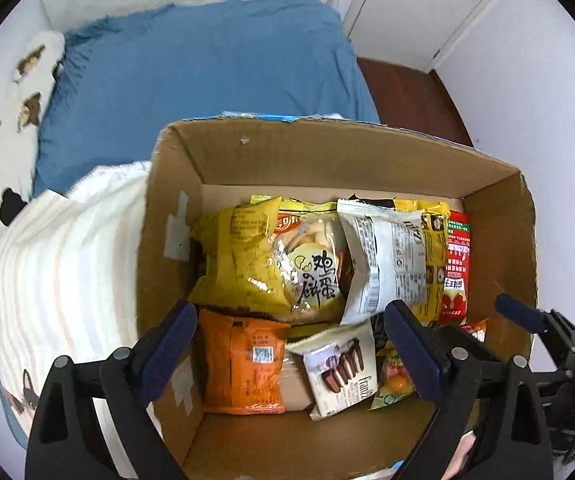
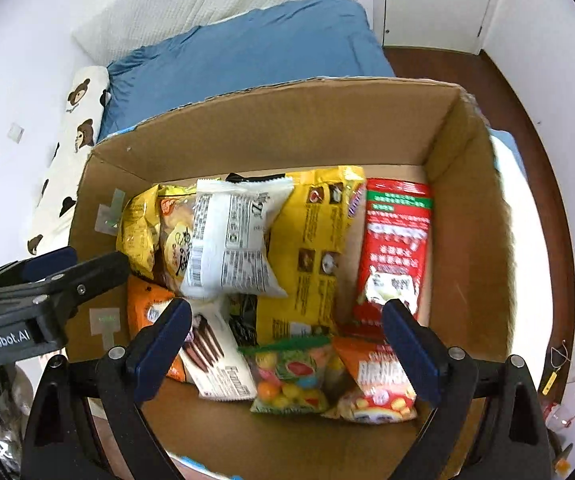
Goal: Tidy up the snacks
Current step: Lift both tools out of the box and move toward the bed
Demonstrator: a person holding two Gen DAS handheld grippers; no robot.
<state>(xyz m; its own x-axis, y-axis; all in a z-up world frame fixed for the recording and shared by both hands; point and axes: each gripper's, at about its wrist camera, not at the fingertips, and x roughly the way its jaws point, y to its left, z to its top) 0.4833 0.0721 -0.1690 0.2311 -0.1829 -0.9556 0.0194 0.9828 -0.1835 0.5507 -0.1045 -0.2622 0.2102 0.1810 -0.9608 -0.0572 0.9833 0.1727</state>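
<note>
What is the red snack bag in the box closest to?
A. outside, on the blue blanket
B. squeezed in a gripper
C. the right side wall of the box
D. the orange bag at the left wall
C: the red snack bag lies at the right end of the row, nearest the cardboard box's right wall, with the yellow bag on its other side.

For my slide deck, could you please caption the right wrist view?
Open right gripper above a cardboard box of snack packets, left gripper alongside.
</note>
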